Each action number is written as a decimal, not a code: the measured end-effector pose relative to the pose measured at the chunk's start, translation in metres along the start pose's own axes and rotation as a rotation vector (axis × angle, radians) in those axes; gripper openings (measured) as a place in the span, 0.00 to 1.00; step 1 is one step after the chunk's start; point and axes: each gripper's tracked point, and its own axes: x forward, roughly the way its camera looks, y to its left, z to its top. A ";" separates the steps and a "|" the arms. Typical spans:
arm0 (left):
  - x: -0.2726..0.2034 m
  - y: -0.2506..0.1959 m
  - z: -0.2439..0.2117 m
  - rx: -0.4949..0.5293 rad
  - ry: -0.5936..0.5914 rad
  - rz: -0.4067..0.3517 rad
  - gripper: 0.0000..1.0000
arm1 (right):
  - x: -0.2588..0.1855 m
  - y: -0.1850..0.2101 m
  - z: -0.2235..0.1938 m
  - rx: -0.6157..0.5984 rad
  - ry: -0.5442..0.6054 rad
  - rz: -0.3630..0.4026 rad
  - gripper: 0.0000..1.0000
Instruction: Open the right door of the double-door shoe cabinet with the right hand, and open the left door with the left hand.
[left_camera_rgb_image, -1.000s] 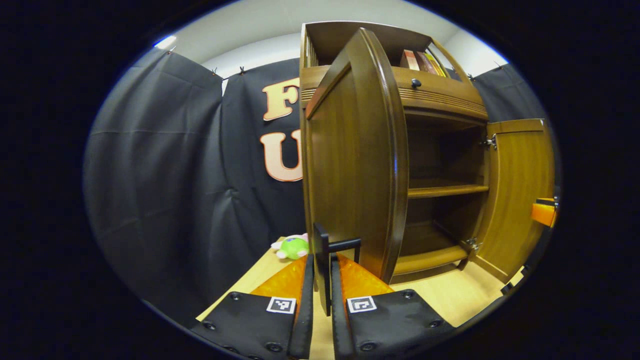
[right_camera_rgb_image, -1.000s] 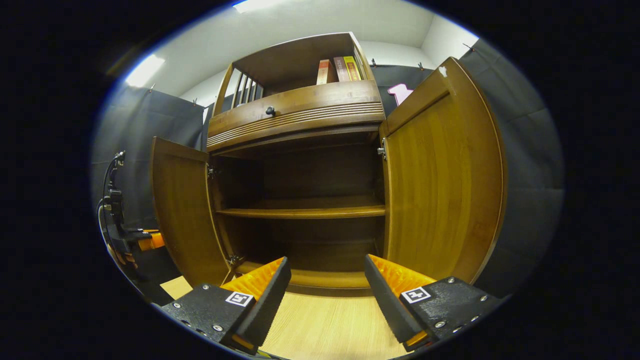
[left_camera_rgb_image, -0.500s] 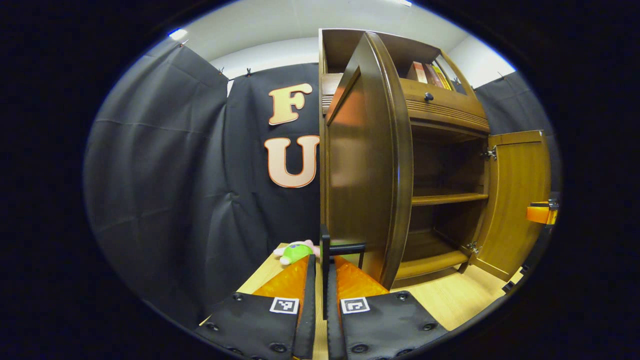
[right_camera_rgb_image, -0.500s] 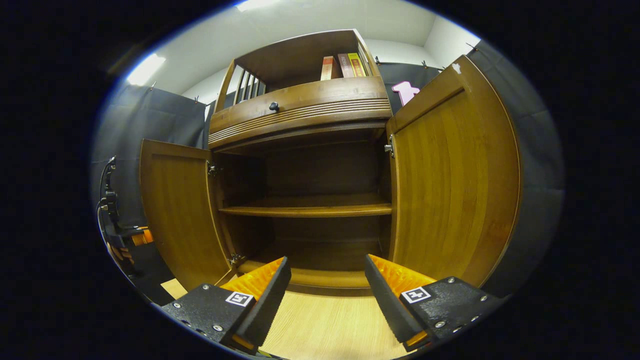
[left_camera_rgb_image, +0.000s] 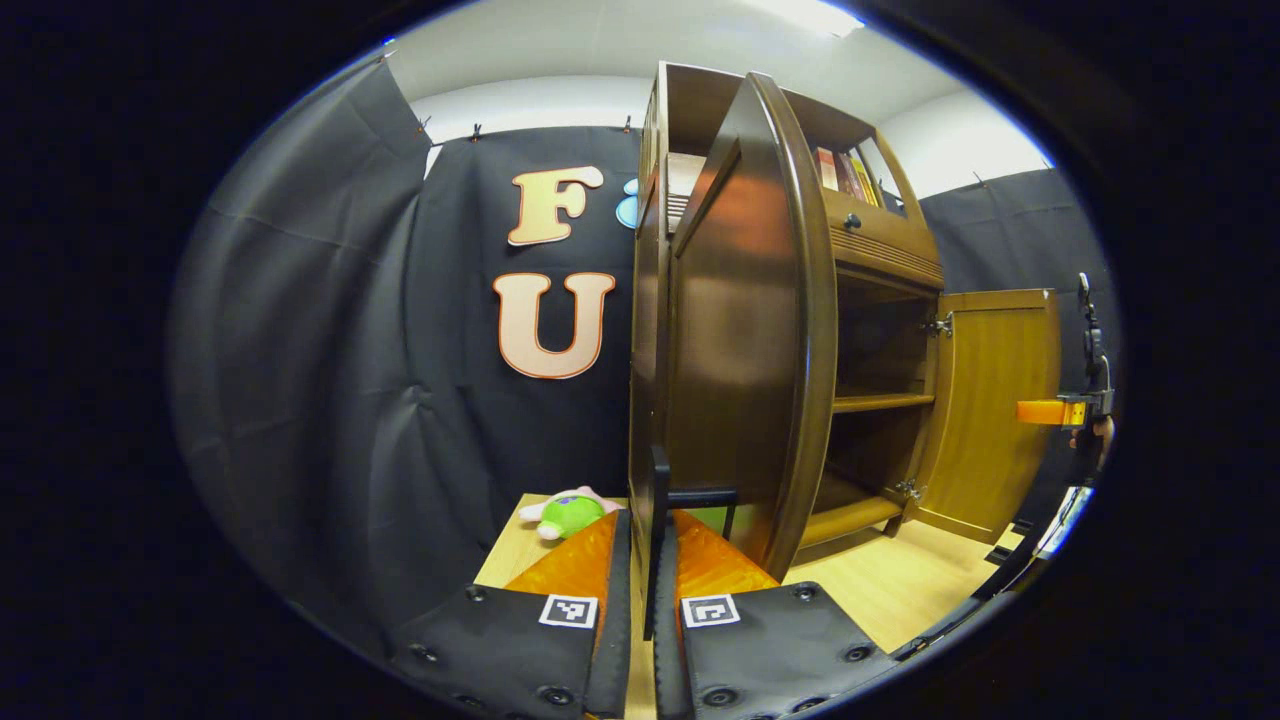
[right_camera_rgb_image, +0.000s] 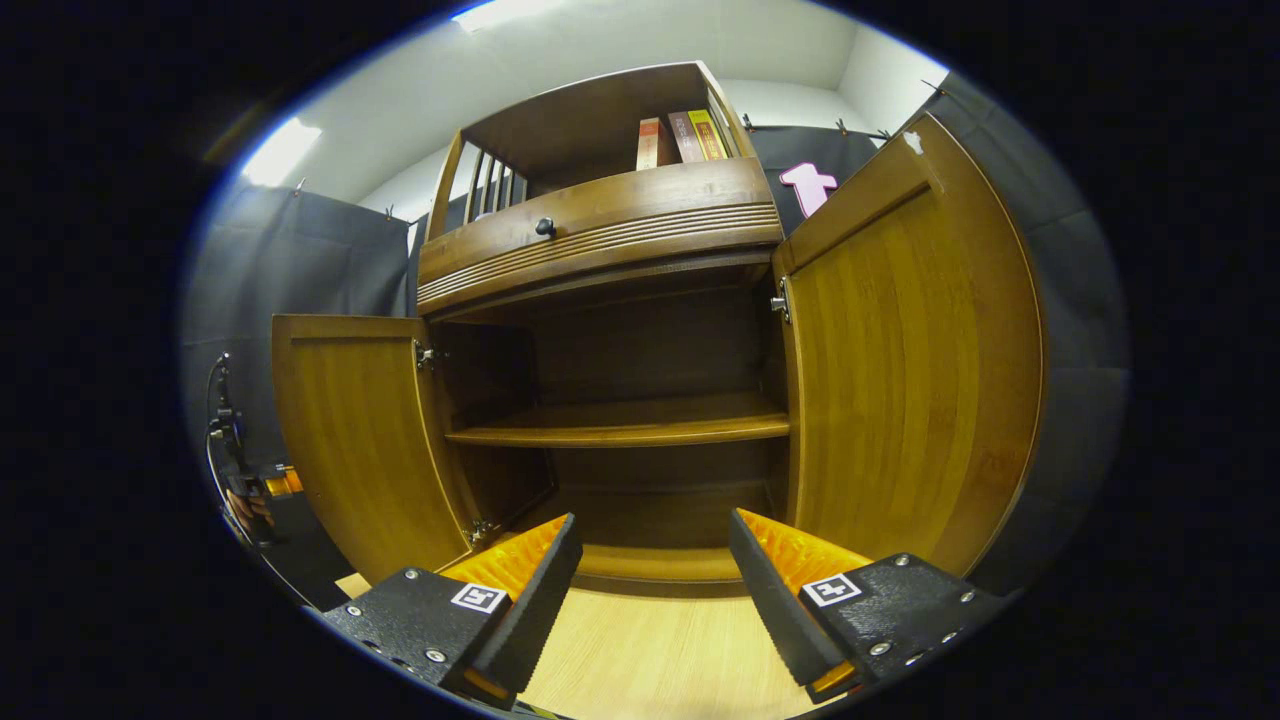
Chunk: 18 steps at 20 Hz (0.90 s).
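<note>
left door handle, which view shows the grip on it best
The left gripper view. The black handle stands right between the left gripper fingers, which are shut on it, with the left door above. The right gripper view gives the door's inner face, with the handle hidden behind it.

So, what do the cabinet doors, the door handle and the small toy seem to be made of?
The cabinet doors look like wood or wood veneer with a glossy varnish: straight grain and reflections show. The door handle, between the left gripper fingers, looks like matte black metal, possibly plastic. The small toy looks like soft plush fabric, green and pink.
</note>
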 end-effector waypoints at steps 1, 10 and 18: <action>0.001 0.001 0.001 0.005 -0.001 -0.018 0.18 | 0.000 0.000 0.002 0.002 -0.003 0.000 0.92; -0.009 0.007 0.005 -0.045 -0.061 -0.043 0.18 | 0.001 -0.004 0.005 0.044 -0.010 -0.018 0.92; -0.086 -0.020 0.079 0.004 -0.174 0.085 0.18 | 0.021 -0.001 0.003 0.004 -0.012 0.002 0.92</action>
